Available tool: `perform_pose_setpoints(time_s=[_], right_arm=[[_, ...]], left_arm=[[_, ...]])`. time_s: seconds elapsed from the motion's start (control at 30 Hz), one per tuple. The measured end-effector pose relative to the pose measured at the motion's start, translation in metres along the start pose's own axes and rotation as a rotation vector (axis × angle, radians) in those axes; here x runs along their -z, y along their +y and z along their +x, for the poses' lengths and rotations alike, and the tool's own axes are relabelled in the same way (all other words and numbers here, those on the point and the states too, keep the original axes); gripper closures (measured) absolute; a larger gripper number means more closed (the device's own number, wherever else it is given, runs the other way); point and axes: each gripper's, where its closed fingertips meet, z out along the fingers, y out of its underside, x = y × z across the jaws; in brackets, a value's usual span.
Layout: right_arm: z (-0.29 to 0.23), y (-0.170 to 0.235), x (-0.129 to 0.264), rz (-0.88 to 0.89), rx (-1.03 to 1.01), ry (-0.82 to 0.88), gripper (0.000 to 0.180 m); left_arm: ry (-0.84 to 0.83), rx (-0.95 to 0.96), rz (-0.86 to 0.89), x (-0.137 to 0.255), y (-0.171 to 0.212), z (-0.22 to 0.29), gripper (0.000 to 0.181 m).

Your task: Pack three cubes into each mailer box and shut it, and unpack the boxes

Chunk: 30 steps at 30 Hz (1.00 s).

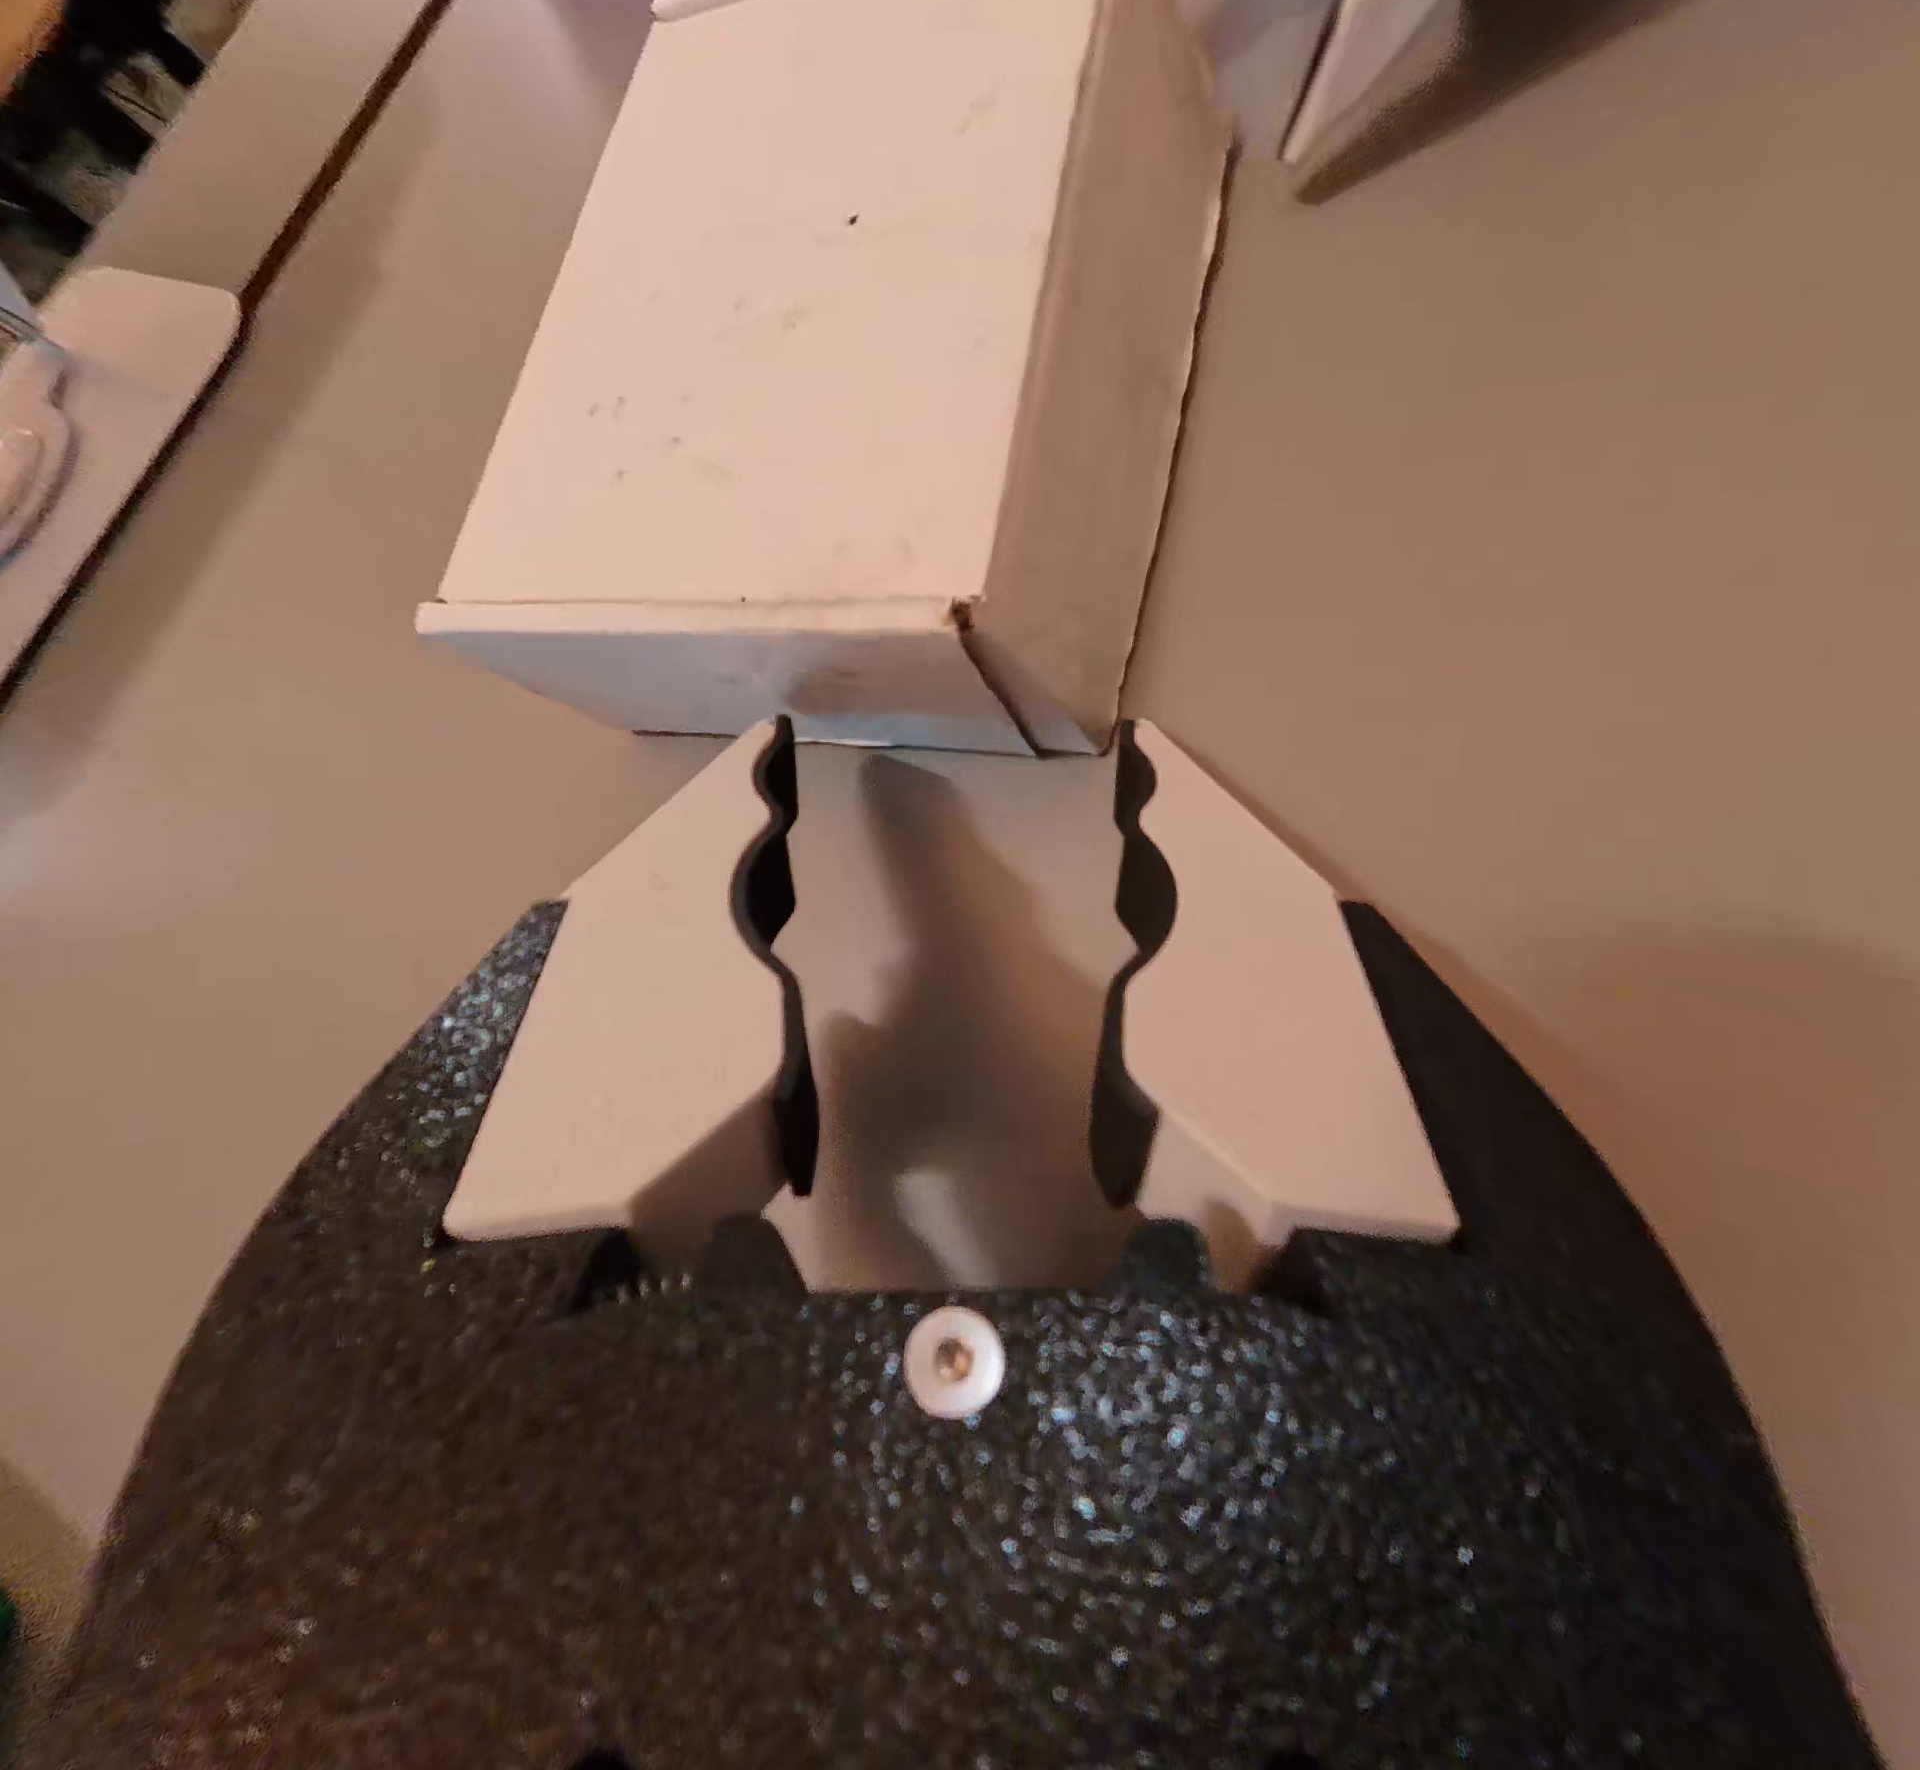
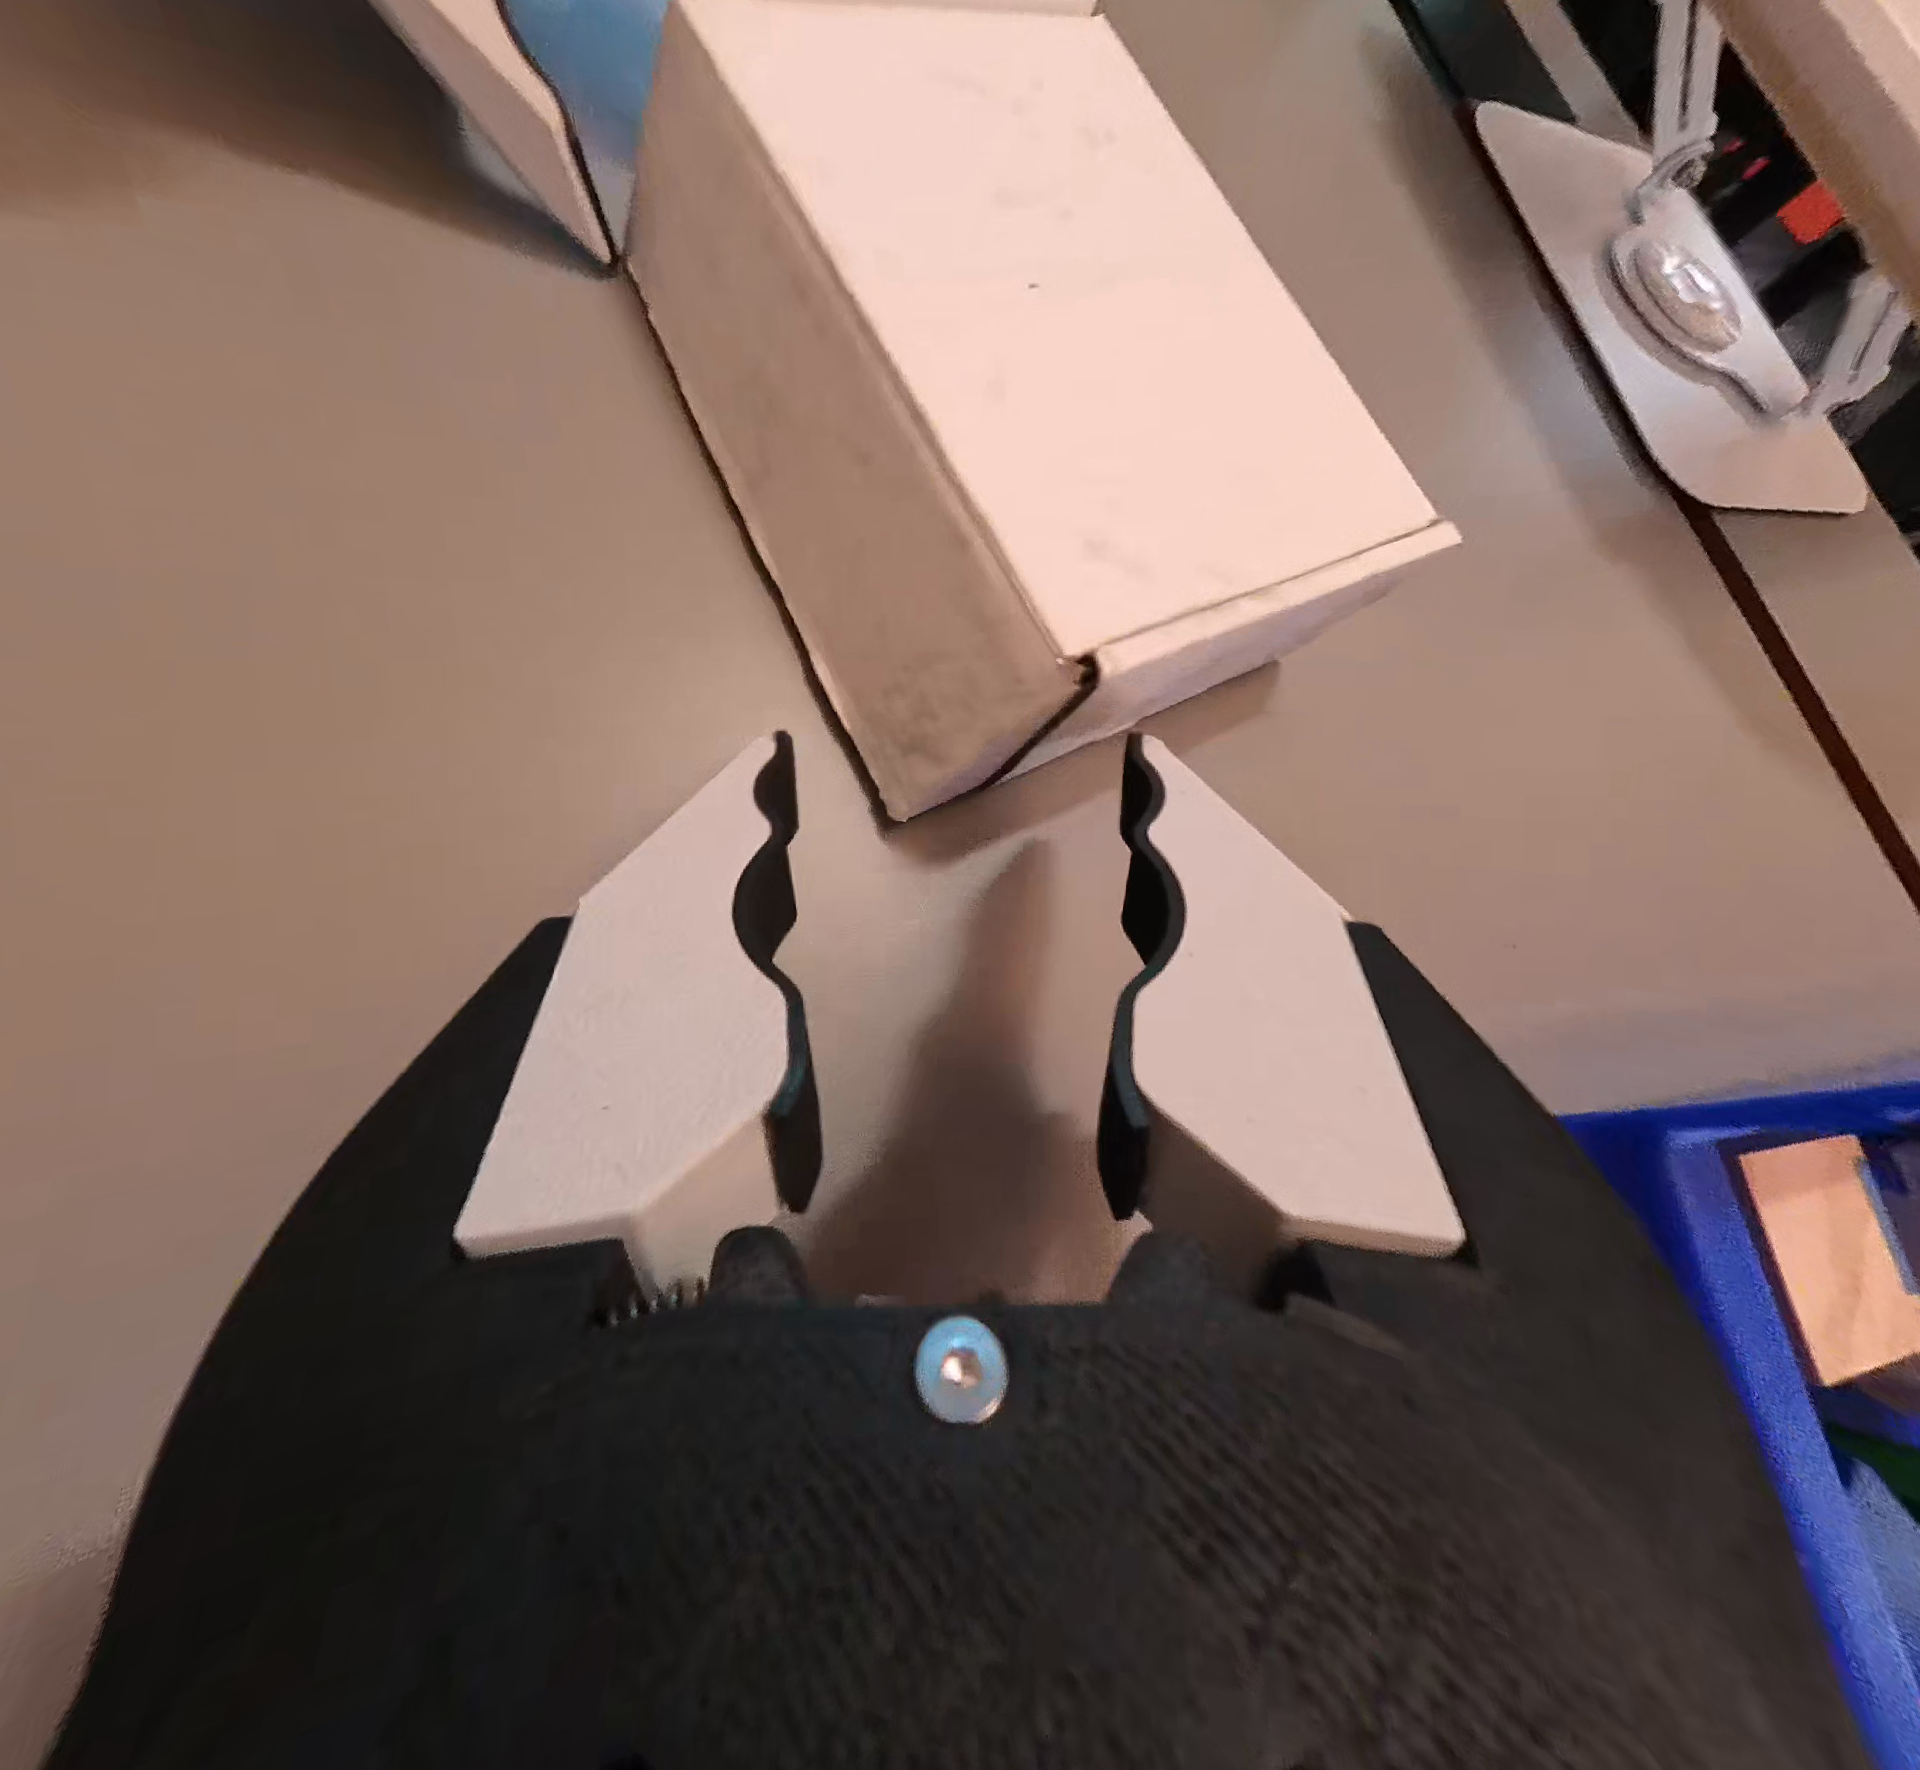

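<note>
Left gripper (image 1: 954, 733) spread, empty, tips at the front flap of the shut white mailer box (image 1: 831, 349) on the grey table (image 1: 1507, 577). Right gripper (image 2: 956, 749) also spread, just short of its near corner. Likely unpacking: nip the flap lip squarely, steady the box (light, will slide). Second box (image 2: 457, 58) open behind.

Mailer box (image 1: 831, 318): matt, scuffed white cardboard; table (image 1: 1558, 577) smooth.

White mailer box (image 1: 831, 349), beige table (image 1: 1558, 577), blue bin (image 2: 1766, 1357), black-and-white tool (image 2: 956, 764).
</note>
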Motion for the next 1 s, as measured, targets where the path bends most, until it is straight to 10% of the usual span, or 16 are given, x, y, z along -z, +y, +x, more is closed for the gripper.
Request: perform_pose_setpoints(time_s=[1.0], right_arm=[[0.017,-0.003,-0.016,0.041,0.017,-0.081,0.136]], left_arm=[[0.050,0.122,-0.043,-0.014,0.003,-0.018,0.135]])
